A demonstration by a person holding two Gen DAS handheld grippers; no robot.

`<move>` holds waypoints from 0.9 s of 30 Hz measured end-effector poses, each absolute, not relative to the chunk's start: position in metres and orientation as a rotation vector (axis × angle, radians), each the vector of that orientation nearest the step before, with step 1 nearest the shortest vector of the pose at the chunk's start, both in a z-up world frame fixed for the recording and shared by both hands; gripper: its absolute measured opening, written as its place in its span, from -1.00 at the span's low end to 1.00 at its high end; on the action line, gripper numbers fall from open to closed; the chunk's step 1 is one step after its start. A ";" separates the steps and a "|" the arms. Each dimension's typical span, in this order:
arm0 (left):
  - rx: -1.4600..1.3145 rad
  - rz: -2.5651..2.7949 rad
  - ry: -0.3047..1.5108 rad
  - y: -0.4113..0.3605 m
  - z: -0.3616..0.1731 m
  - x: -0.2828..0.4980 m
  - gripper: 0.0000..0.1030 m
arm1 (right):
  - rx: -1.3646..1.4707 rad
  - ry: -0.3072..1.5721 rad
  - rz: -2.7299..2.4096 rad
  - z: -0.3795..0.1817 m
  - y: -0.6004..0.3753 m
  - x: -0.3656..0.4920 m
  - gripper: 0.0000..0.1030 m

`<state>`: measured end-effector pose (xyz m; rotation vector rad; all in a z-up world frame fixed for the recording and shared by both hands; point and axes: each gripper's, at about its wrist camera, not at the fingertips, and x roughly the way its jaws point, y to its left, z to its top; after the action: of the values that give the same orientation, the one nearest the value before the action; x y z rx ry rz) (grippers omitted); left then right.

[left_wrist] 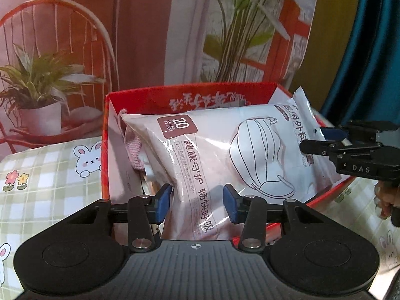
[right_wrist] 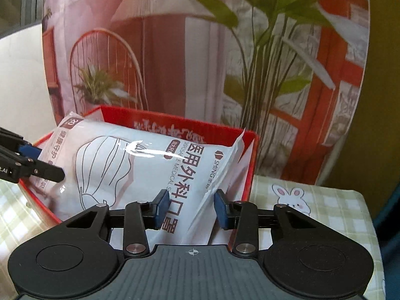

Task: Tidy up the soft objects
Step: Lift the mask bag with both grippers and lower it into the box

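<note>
A printed backdrop is hanging behind the bunny-check tablecloth. The mask packet is lying propped across the red box, not fully settled; left gripper and right gripper are straddling its ends, jaws wide, clamping nothing.

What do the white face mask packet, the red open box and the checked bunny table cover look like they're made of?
White face mask packet: thin glossy plastic film, going by its bright glare streaks and wrinkles.
Red open box: probably printed cardboard, with thin stiff walls, red outside and pale inside.
Checked bunny table cover: looks like matte printed fabric or vinyl; which one is unclear.
</note>
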<state>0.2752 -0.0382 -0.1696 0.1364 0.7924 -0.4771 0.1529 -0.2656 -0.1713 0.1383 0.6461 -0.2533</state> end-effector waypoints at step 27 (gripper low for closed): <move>0.058 -0.502 0.746 -0.054 -0.166 0.296 -0.25 | 0.163 0.674 -0.223 -0.151 -0.264 0.151 -0.35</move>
<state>0.2958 -0.0536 -0.1657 0.0583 0.7457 -0.5025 0.1506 -0.2637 -0.1507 0.1628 0.6740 -0.2228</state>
